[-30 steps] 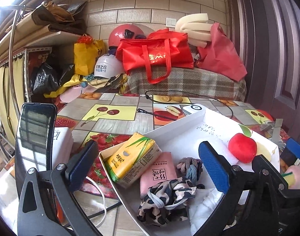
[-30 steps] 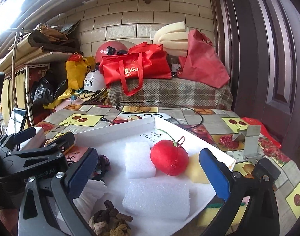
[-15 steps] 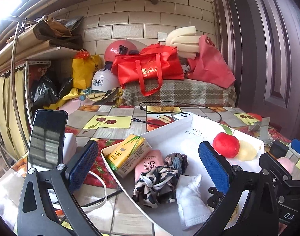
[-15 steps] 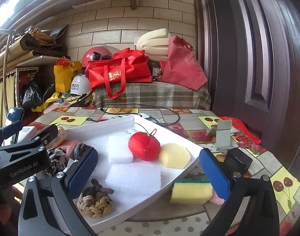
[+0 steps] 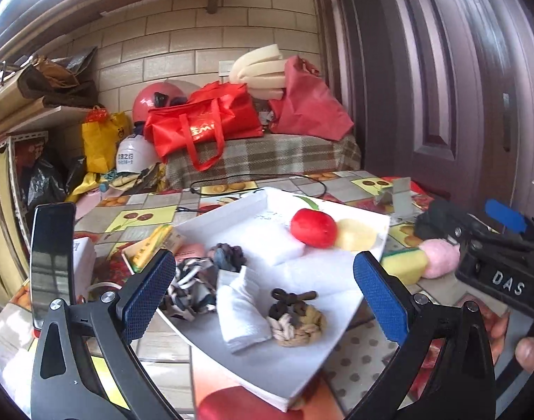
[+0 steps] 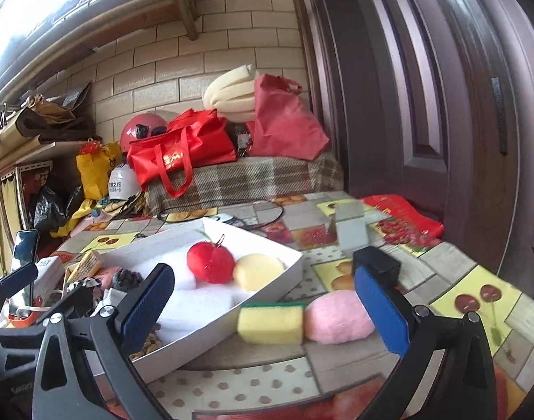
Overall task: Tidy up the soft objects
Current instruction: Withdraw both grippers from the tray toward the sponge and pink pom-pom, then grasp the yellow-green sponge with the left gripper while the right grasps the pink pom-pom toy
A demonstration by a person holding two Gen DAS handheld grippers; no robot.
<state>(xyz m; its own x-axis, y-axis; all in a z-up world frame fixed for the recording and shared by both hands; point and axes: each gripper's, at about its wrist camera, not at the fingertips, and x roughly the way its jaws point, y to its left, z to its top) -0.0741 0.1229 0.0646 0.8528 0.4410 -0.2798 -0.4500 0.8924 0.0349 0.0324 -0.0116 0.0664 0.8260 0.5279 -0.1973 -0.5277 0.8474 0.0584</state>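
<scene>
Sponge (image 6: 270, 324) beside tray (image 6: 267, 292) awaits: right gripper (image 6: 263, 309), jaws released like left gripper (image 5: 263, 302), should straddle it squarely.

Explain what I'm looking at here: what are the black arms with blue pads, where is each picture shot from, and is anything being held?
Those are two hand-held grippers, one in each of a person's hands; no robot arm. Each carries a camera looking forward along its two fingers.

The left wrist view shows the left gripper over a white tray holding a red ball, a yellow piece, white foam, a folded cloth, a rope knot and a patterned cloth. The right gripper's body shows at that picture's right edge.

The right wrist view shows the right gripper aimed at a sponge and a pink puff, both on the table beside the tray.

Both grippers are open and hold nothing.
</scene>
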